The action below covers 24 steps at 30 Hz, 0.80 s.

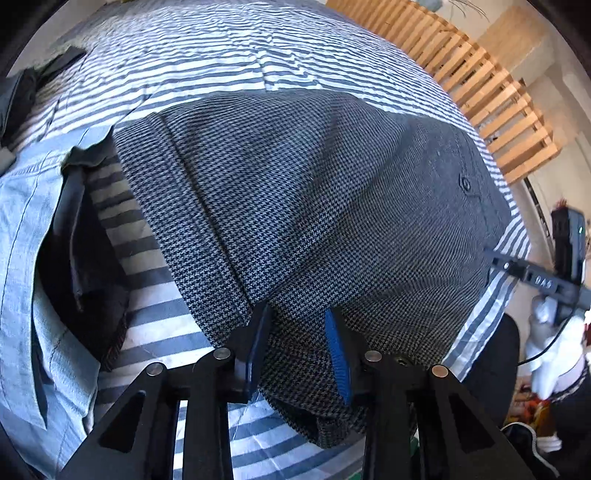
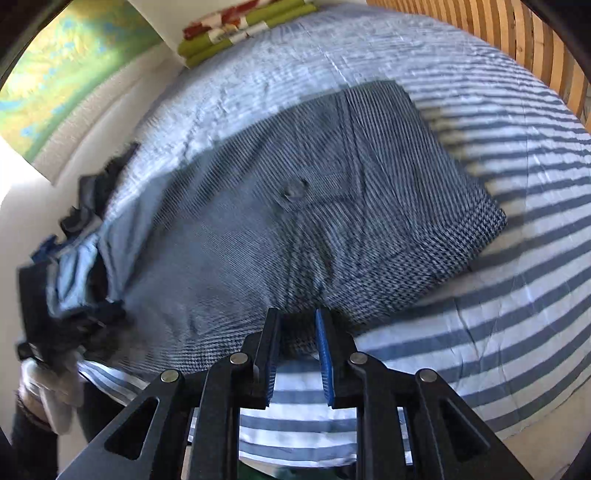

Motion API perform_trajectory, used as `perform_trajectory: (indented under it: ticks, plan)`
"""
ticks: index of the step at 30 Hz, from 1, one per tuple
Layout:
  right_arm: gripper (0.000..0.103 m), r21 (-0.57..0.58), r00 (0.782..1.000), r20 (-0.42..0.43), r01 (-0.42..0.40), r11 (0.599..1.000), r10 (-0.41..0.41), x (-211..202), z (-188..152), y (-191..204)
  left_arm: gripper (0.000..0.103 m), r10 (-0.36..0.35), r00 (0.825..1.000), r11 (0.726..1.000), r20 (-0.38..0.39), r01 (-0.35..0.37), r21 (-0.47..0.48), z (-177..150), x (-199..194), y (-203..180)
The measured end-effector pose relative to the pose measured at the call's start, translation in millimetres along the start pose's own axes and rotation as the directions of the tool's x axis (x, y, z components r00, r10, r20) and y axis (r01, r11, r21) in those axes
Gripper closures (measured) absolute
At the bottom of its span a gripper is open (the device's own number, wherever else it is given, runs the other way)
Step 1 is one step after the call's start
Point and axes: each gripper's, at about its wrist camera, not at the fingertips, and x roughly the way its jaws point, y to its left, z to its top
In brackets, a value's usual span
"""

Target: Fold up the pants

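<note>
Grey houndstooth pants [image 1: 332,206] lie folded on a blue-and-white striped bed cover [image 1: 207,59]. A button [image 1: 464,182] shows near their right side. My left gripper [image 1: 298,347] is at the near edge, with a thick bunch of the fabric clamped between its blue pads and hanging toward the camera. In the right wrist view the pants [image 2: 295,221] appear blurred. My right gripper [image 2: 297,341] has the near hem between its fingertips. From the left wrist view, the right gripper [image 1: 517,273] reaches the pants' right edge.
A light-blue shirt [image 1: 22,258] and a dark garment [image 1: 88,277] lie left of the pants. A heap of clothes [image 2: 74,258] sits at the bed's left edge. A wooden slatted frame [image 1: 498,92] borders the bed. Green and red pillows [image 2: 236,29] are at the far end.
</note>
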Motion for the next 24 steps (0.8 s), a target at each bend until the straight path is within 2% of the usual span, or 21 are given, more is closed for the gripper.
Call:
perform_trajectory:
  ticks: [3,5,8,11,14,15,17,19,20,22,24]
  plan:
    - [0.086,-0.022,0.999,0.020,-0.029,0.999,0.029,-10.9,-0.6,-3.8,0.069,0.015,0.997,1.000,0.073,-0.016,0.012,11.8,-29.0,-16.6]
    - [0.086,-0.027,0.992,0.085,-0.094,0.995,0.096,-30.2,10.8,0.8,0.068,-0.019,0.993,0.999,0.113,0.014,0.046,30.7,-42.3,-37.1]
    - [0.086,-0.082,0.979,0.150,-0.127,0.989,0.138,-41.5,41.6,25.8,0.068,-0.059,0.988,0.995,0.146,0.046,0.091,70.5,-44.0,-73.7]
    - [0.085,-0.101,0.968,0.175,-0.162,0.982,0.178,-36.7,82.6,41.9,0.068,-0.111,0.985,0.991,0.129,0.099,0.095,113.4,-17.2,-101.2]
    - [0.085,-0.056,0.971,0.151,-0.176,0.983,0.183,-10.8,109.1,39.6,0.068,-0.149,0.985,0.988,0.084,0.144,0.060,151.3,23.9,-113.7]
    - [0.085,-0.033,0.974,0.133,-0.181,0.983,0.184,-1.9,112.7,33.6,0.068,-0.134,0.988,0.990,0.077,0.130,0.057,158.4,38.1,-112.1]
    - [0.085,0.005,0.985,0.092,-0.149,0.989,0.148,18.7,114.8,21.4,0.068,-0.036,0.997,0.998,0.072,0.032,0.060,165.4,66.2,-102.7]
    - [0.086,0.041,0.993,0.048,-0.107,0.993,0.105,38.2,111.0,4.4,0.080,0.079,0.995,0.994,0.063,-0.084,0.071,170.2,98.4,-90.2]
    - [0.089,0.061,0.990,0.032,-0.136,0.989,0.134,44.4,109.1,-4.1,0.087,0.090,0.994,0.994,0.056,-0.093,0.057,170.8,105.3,-85.3]
    - [0.089,0.084,0.979,0.028,-0.203,0.976,0.201,41.3,108.1,-15.4,0.087,0.058,0.996,0.998,0.074,-0.060,0.026,172.9,100.2,-82.7]
    - [0.084,0.084,0.968,0.036,-0.251,0.964,0.249,22.8,107.3,-23.7,0.084,0.045,0.995,0.999,0.091,-0.046,0.011,171.9,84.0,-85.8]
